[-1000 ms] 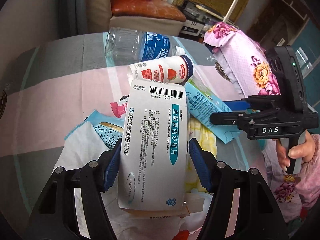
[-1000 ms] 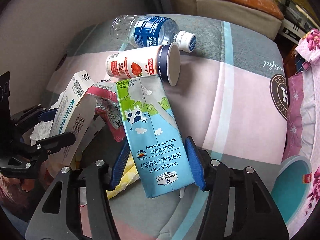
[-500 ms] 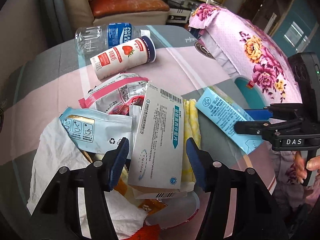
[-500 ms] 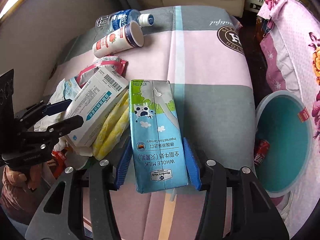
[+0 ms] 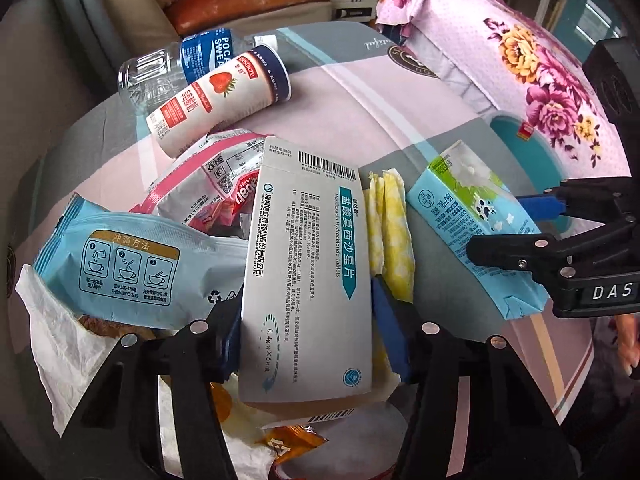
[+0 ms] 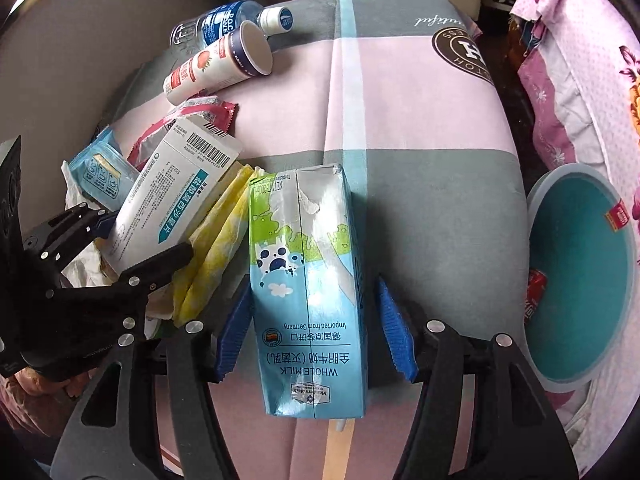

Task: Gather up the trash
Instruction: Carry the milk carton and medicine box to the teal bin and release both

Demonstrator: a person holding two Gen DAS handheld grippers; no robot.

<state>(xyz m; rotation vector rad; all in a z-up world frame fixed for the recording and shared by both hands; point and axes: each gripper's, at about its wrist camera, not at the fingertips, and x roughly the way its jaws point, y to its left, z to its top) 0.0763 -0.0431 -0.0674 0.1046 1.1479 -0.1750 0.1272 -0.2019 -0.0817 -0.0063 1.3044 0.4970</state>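
My left gripper [image 5: 310,332] is shut on a white medicine box [image 5: 308,272], held above the trash pile. My right gripper [image 6: 314,336] is shut on a blue whole milk carton [image 6: 308,280], which also shows in the left wrist view [image 5: 472,224]. A teal trash bin [image 6: 580,264] stands on the floor to the right of the table, with a red can [image 6: 534,292] inside. On the cloth lie a strawberry drink bottle [image 5: 220,100], a clear water bottle [image 5: 176,64], a pink wrapper [image 5: 204,184], a blue sachet [image 5: 132,268] and a yellow napkin [image 5: 390,232].
The table has a pink and grey checked cloth [image 6: 420,120]. A floral pink cushion [image 5: 520,60] lies to the right beyond the bin. White tissue [image 5: 60,340] lies at the pile's left. A sofa [image 5: 240,4] stands behind.
Both grippers have swung right toward the bin, each carrying its item. The bin has come further into the right wrist view. The bottles have slid to the upper left.
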